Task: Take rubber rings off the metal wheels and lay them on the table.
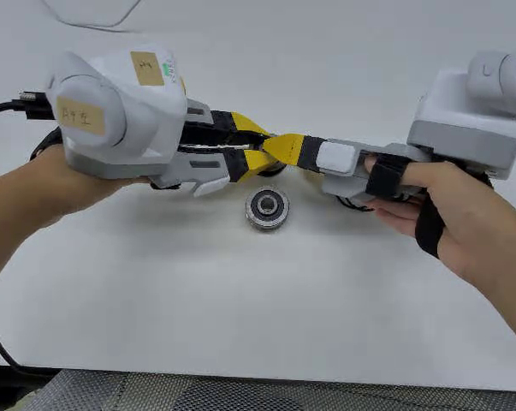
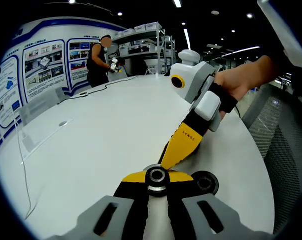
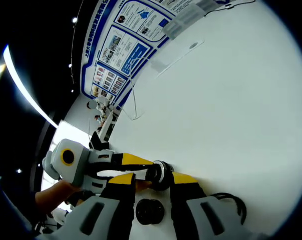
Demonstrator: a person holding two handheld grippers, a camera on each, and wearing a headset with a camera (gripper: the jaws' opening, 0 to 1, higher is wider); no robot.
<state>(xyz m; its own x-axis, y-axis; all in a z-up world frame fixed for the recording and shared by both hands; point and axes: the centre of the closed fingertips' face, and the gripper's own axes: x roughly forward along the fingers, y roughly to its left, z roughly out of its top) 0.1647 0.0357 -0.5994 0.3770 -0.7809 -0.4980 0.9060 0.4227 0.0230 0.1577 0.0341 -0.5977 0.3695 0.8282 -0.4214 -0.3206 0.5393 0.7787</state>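
Clamping one wheel [image 2: 157, 180]: left tool [image 1: 256, 158] and right tool [image 1: 285, 147]; tape label [image 1: 80, 116] illegible.

A metal wheel [image 1: 267, 208] lies on the white table [image 1: 240, 300].

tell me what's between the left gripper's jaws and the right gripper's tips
A metal wheel: the left gripper clamps it, the right gripper has its tips flanking it, seen in both gripper views.
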